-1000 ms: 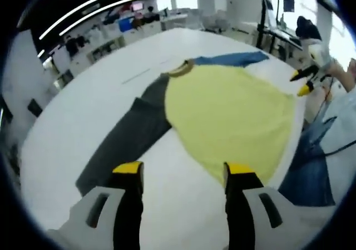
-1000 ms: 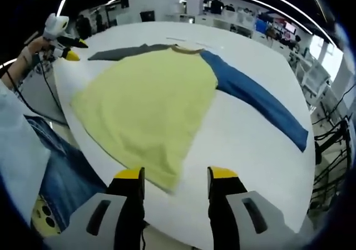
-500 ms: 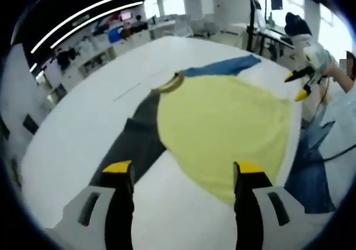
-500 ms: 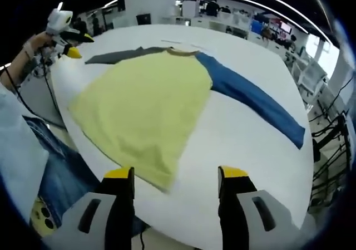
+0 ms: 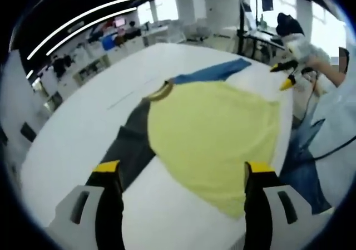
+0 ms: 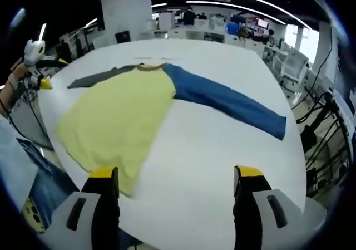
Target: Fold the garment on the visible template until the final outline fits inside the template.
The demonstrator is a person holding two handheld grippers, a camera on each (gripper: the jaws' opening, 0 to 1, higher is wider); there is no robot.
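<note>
A shirt lies flat on the white table [image 5: 67,133], its yellow body [image 5: 214,130] reaching the near edge. Its grey sleeve [image 5: 130,150] and blue sleeve [image 5: 214,72] spread to either side of a tan collar [image 5: 160,91]. My left gripper [image 5: 182,169] hovers open above the grey sleeve and the hem, holding nothing. In the right gripper view the yellow body [image 6: 117,116] lies left and the blue sleeve [image 6: 225,99] runs right. My right gripper [image 6: 176,172] hangs open over bare table [image 6: 211,150] beside the hem. Each gripper also appears in the other's view, the right one [image 5: 286,74] and the left one [image 6: 39,74].
A person in jeans [image 5: 306,172] and a pale top stands at the table's near edge [image 6: 14,166]. Faint thin lines [image 5: 125,94] mark the table beyond the collar. Desks, chairs [image 6: 289,66] and screens ring the room behind.
Both grippers' jaws have spread wider. The right gripper view has swung right, so the blue sleeve sits nearer the middle. The shirt itself lies as before.
</note>
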